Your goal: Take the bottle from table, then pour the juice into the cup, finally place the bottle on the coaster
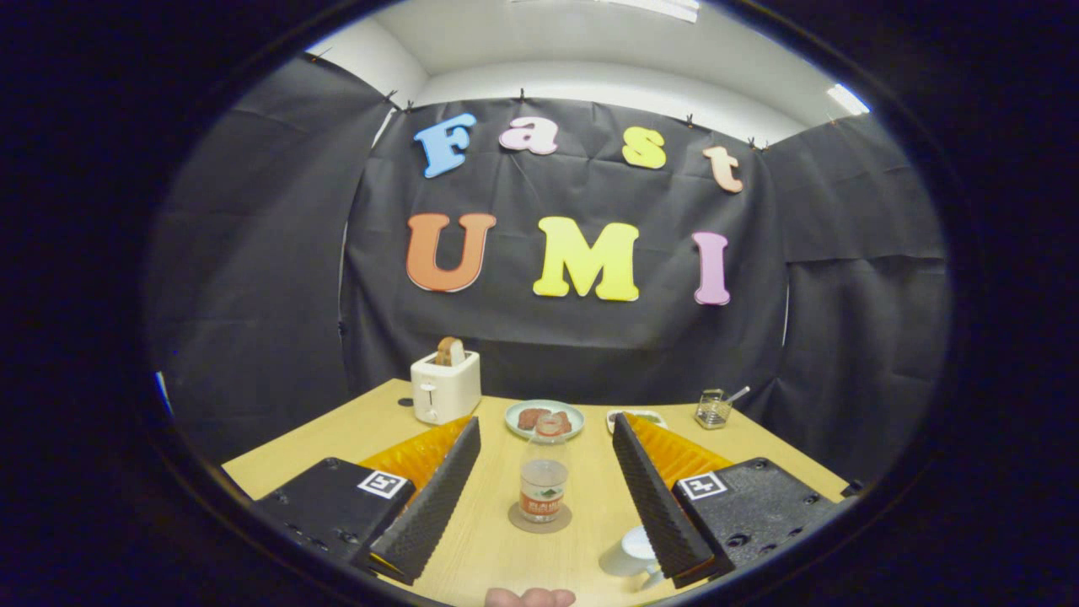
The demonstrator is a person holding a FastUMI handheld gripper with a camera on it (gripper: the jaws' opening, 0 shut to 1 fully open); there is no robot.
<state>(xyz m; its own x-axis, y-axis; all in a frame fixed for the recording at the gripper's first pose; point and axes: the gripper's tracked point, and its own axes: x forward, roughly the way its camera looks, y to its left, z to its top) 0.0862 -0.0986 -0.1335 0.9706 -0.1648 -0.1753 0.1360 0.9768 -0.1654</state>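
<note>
A clear plastic bottle (544, 478) with a red cap and a label stands upright on a round brown coaster (539, 518) on the wooden table (337, 434). It sits between my two fingers, with a wide gap on each side. My gripper (546, 434) is open and touches nothing. A white cup (630, 555) rests on the table low down beside the right finger (657, 497), partly hidden behind it. I cannot tell what the cup holds.
A white toaster (445, 387) with a slice of bread stands at the table's far left. Beyond the bottle lie a plate of reddish food (544, 417), a second small plate (638, 416) and a small glass jar (713, 409) with a spoon. A hand (529, 597) shows at the near edge.
</note>
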